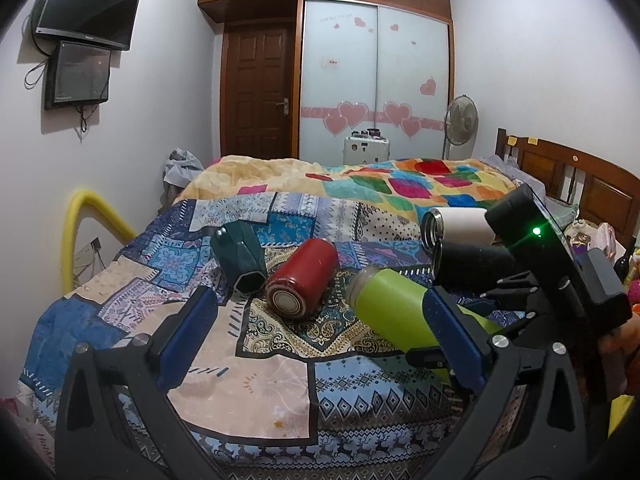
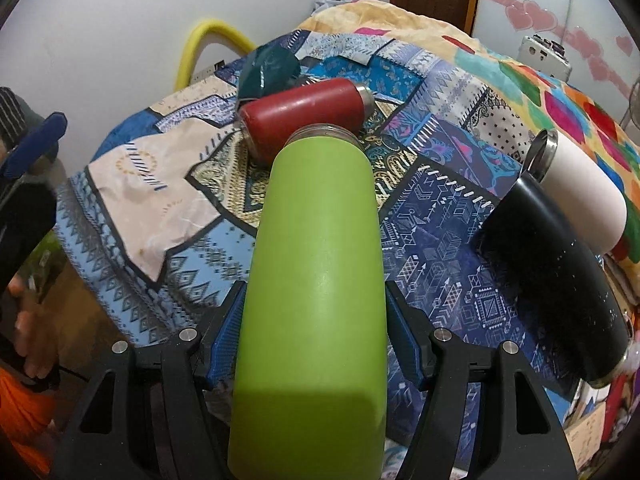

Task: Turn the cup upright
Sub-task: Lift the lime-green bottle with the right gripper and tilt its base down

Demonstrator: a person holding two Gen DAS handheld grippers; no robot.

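My left tongs (image 1: 320,320) hang open over the bed (image 1: 208,344); ahead lies a red cup (image 1: 302,280), and the green cup (image 1: 394,308) sits behind my right pad.

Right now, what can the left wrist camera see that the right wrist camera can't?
Only the left wrist view shows the TV on the wall and the open left gripper, holding nothing. Only the right wrist view shows the right gripper closed around the green cup. Both show the red cup, the dark green cup, the white cup and the black cup lying on the bed.
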